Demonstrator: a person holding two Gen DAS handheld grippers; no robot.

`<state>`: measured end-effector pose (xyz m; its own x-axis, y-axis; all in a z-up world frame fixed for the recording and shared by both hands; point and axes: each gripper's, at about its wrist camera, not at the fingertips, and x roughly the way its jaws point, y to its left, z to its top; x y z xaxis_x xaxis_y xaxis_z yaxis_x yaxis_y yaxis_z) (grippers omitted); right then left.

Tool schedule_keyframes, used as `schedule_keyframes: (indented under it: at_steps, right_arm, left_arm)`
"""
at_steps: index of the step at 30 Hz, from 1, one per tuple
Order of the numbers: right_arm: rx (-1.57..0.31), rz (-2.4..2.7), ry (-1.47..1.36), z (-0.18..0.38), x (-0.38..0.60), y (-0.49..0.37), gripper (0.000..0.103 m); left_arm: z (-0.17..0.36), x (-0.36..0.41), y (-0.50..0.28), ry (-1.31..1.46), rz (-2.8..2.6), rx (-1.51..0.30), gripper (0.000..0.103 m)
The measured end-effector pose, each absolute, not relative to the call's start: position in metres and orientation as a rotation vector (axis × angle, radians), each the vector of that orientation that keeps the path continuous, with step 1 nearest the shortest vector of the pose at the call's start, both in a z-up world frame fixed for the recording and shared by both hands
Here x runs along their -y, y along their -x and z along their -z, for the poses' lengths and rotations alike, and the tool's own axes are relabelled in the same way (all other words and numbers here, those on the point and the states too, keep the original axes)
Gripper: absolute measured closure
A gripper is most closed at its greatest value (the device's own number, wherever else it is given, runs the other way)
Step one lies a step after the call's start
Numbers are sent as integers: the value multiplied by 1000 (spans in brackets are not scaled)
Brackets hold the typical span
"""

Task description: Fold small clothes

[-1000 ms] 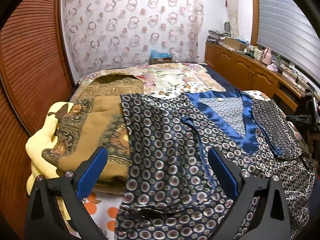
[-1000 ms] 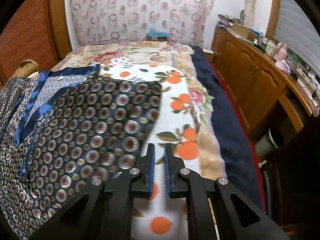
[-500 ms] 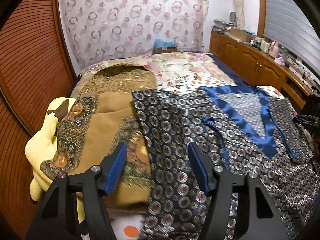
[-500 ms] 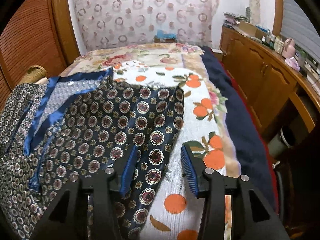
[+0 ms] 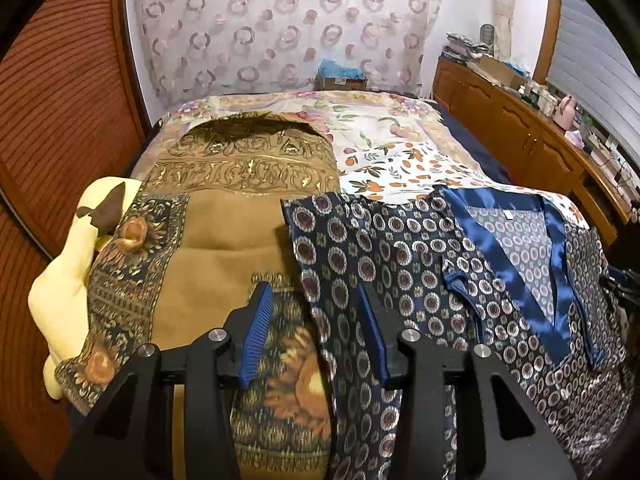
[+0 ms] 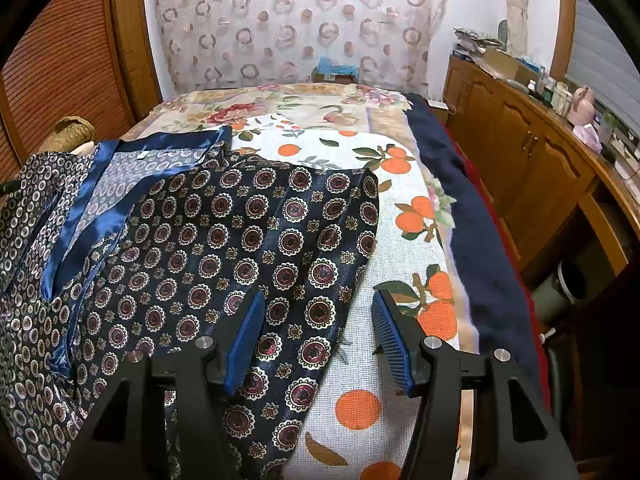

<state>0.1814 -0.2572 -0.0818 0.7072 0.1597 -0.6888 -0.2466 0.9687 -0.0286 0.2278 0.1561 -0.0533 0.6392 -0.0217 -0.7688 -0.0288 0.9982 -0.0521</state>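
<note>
A dark navy garment (image 5: 400,264) with a round medallion print and a shiny blue satin neckline (image 5: 504,256) lies spread flat on the bed. It also shows in the right wrist view (image 6: 224,240). My left gripper (image 5: 316,320) is open over the garment's left edge, its fingers either side of that edge. My right gripper (image 6: 320,320) is open over the garment's right edge, one finger above the cloth, the other above the orange-print sheet (image 6: 404,240). Neither gripper holds anything.
A brown patterned blanket (image 5: 224,248) and a pale yellow cloth (image 5: 60,300) lie left of the garment. Wooden slatted wall (image 5: 60,100) at left. Wooden cabinets (image 6: 528,168) with clutter run along the right. A bin (image 6: 560,288) stands on the floor by the bed.
The left gripper has moved left and narrowed its opening over the garment's left edge. The right gripper has gone from shut to open and shifted left onto the garment's right edge.
</note>
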Motion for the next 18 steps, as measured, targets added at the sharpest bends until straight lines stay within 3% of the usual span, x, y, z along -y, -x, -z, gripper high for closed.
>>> schedule_keyframes:
  at_steps: [8, 12, 18]
  right_arm:
    - [-752, -227, 127, 83, 257, -184, 45]
    - [-752, -227, 128, 83, 257, -184, 45]
    - [-752, -227, 127, 83, 257, -183, 45]
  left_arm:
    - [54, -157, -243, 39, 5, -883, 58]
    - [49, -151, -242, 14, 34, -863, 99]
    - [30, -133, -225, -3, 91, -789, 100]
